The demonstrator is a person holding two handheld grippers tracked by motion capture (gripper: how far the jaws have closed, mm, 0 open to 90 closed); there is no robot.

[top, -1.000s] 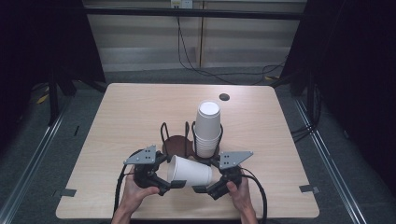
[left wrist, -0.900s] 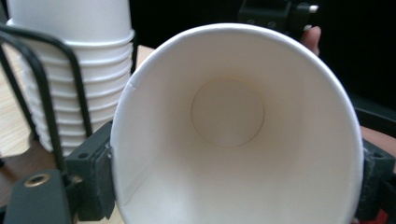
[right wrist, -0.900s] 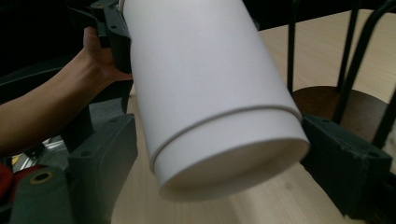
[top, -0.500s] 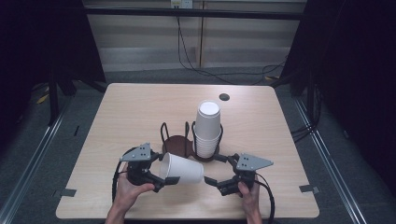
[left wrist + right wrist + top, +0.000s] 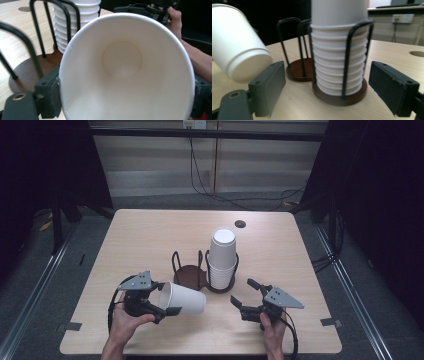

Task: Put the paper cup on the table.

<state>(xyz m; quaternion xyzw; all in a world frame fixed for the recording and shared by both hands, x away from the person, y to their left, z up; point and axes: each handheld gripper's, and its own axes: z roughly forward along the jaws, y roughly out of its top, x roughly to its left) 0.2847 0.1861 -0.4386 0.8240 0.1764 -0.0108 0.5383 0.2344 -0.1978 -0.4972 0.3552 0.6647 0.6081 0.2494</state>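
My left gripper (image 5: 167, 306) is clamped on a white paper cup (image 5: 183, 299) at the rim, jaws about half closed, one pad on each side. Cup lies on its side just above the table (image 5: 150, 240), mouth toward my left hand, base pointing at my right gripper (image 5: 243, 295). Right gripper's jaws are spread wide with nothing between them; it sits near the table's front edge, just right of the cup's base and apart from it. Cup stack (image 5: 222, 256) stands upright in a black wire holder (image 5: 220, 282) mid-table; an empty wire holder (image 5: 189, 274) with a brown base touches it on the left. Table is light wood with a round hole (image 5: 240, 224) at the back. Room is dark, grey floor, cables (image 5: 235, 200) trailing behind the table.
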